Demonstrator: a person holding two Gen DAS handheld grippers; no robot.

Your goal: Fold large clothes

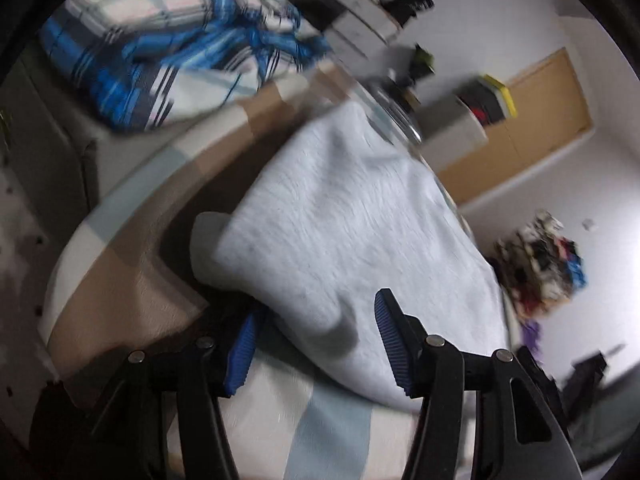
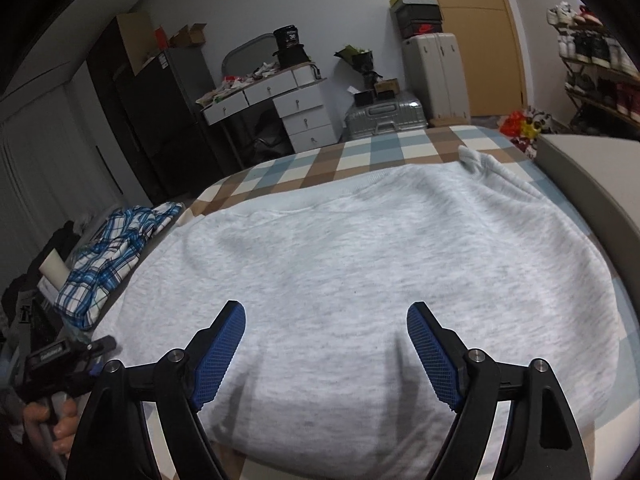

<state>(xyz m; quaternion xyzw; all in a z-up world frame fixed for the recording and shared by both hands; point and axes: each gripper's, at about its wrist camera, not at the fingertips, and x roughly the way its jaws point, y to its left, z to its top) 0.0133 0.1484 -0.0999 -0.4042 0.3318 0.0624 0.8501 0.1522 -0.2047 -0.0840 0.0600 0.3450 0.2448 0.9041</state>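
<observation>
A light grey sweatshirt (image 2: 360, 248) lies folded flat on the checked bedspread (image 2: 360, 152). My right gripper (image 2: 326, 316) is open and empty, its blue-padded jaws wide apart just above the garment's near edge. In the blurred, tilted left wrist view the same sweatshirt (image 1: 340, 232) shows with a corner sticking out at its left. My left gripper (image 1: 316, 316) is open with the jaws either side of the garment's near edge; the left pad (image 1: 240, 352) is partly under the cloth. The left gripper also shows at the lower left of the right wrist view (image 2: 102, 346), beside the sweatshirt.
A blue plaid shirt (image 2: 108, 256) lies crumpled at the bed's left edge, also in the left wrist view (image 1: 168, 40). Beyond the bed stand a white drawer desk (image 2: 280, 100), suitcases (image 2: 384, 116), a door (image 2: 468, 32) and a shoe rack (image 2: 596, 72). A grey headboard edge (image 2: 592, 184) is on the right.
</observation>
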